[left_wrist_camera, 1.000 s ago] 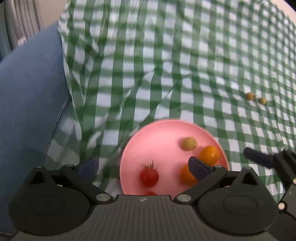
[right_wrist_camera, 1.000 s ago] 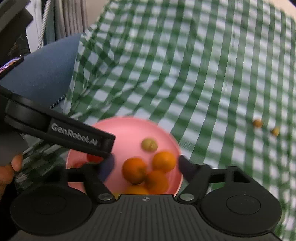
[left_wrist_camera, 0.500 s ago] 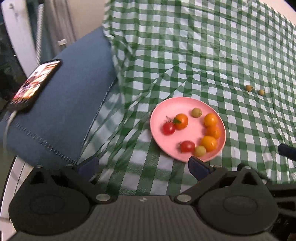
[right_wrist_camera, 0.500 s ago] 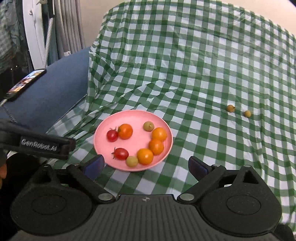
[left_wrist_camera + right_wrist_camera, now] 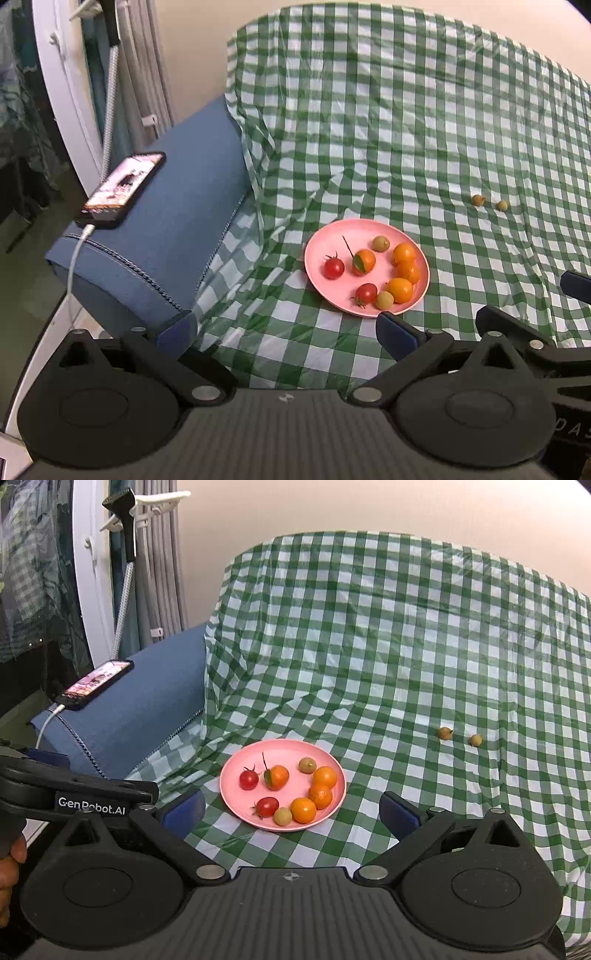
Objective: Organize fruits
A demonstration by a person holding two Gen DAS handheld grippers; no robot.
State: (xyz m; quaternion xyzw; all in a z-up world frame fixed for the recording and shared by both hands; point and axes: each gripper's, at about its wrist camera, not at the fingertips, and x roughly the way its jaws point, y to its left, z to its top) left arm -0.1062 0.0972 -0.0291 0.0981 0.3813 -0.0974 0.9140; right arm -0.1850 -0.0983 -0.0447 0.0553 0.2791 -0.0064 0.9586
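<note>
A pink plate (image 5: 325,240) (image 5: 240,775) sits on the green checked cloth and holds several small fruits: red tomatoes (image 5: 333,267), orange ones (image 5: 404,253) and pale green ones (image 5: 380,243). Two small brownish fruits (image 5: 478,199) (image 5: 445,733) lie loose on the cloth to the far right of the plate. My left gripper (image 5: 286,330) is open and empty, held back and above the plate's near side. My right gripper (image 5: 291,808) is open and empty, also held back from the plate.
A blue cushioned armrest (image 5: 177,206) is at the left with a lit phone (image 5: 123,188) on a charging cable. Curtains and a white frame (image 5: 96,590) stand behind it. The cloth (image 5: 388,646) rises up a backrest behind the plate.
Both grippers have pulled back and up from right over the plate. The plate and its fruits now show whole and smaller, and the armrest and phone have come into view.
</note>
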